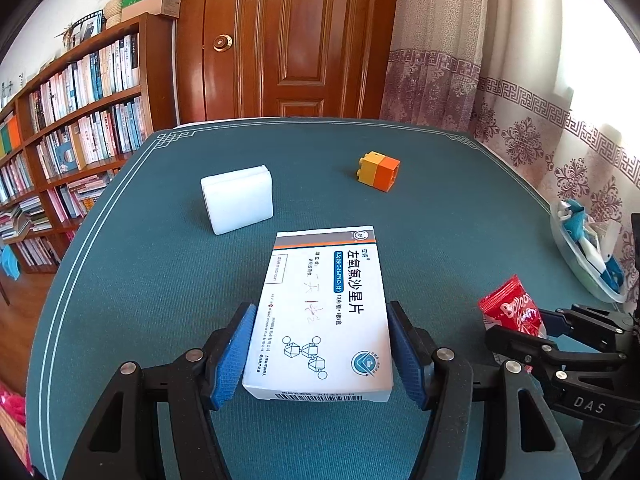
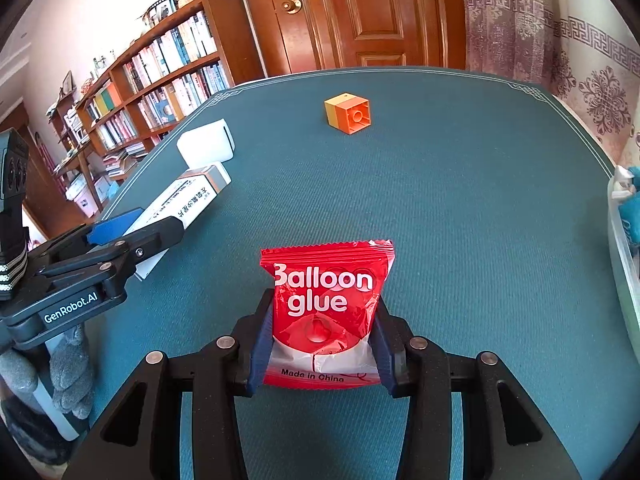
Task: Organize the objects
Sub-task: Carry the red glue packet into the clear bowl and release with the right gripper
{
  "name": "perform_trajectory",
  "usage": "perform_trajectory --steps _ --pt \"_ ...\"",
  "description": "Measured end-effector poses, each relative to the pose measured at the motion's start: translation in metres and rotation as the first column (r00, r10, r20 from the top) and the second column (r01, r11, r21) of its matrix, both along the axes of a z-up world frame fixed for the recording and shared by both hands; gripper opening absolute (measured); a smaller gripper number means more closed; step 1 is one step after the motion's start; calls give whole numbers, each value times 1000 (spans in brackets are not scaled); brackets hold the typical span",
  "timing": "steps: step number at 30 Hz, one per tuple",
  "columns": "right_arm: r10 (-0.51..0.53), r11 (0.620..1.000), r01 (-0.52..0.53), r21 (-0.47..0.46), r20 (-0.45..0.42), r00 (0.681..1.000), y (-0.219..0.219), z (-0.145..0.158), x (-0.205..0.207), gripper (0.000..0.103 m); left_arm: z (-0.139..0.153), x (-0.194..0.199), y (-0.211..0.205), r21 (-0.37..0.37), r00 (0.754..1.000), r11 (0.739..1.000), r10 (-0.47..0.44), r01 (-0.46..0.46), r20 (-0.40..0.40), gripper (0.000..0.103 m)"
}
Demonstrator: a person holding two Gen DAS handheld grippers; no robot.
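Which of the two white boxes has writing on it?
The medicine box, clamped flat in the left gripper, carries blue and black print. The plain white box behind it stands on the table, blank.

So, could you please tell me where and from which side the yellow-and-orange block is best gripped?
I would grip the yellow-and-orange block from above, the claw closing across its two flat side faces. It lies tipped over, studs one way and the open orange underside the other, so those ends give poor purchase; the flat sides are parallel and clear of neighbours.
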State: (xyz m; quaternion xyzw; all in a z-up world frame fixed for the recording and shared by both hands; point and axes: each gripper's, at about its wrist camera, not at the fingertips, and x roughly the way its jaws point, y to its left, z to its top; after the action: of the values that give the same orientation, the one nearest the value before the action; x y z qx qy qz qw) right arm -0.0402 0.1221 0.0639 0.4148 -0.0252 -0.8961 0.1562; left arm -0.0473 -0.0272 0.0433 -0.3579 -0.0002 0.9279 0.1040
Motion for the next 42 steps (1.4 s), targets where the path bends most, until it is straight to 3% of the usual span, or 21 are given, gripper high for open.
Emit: perform_trajectory --steps 13,30,42 --pt "-41 999 41 -21 -23 999 30 12 25 45 1 14 23 -24 1000 999 -21 21 9 68" --pt "-146 988 144 -47 -27 989 91 12 45 45 -5 28 81 -56 992 991 -117 120 47 68" --pt "-301 954 296 -54 -107 948 165 42 71 45 -6 35 123 -53 981 981 -183 187 63 68"
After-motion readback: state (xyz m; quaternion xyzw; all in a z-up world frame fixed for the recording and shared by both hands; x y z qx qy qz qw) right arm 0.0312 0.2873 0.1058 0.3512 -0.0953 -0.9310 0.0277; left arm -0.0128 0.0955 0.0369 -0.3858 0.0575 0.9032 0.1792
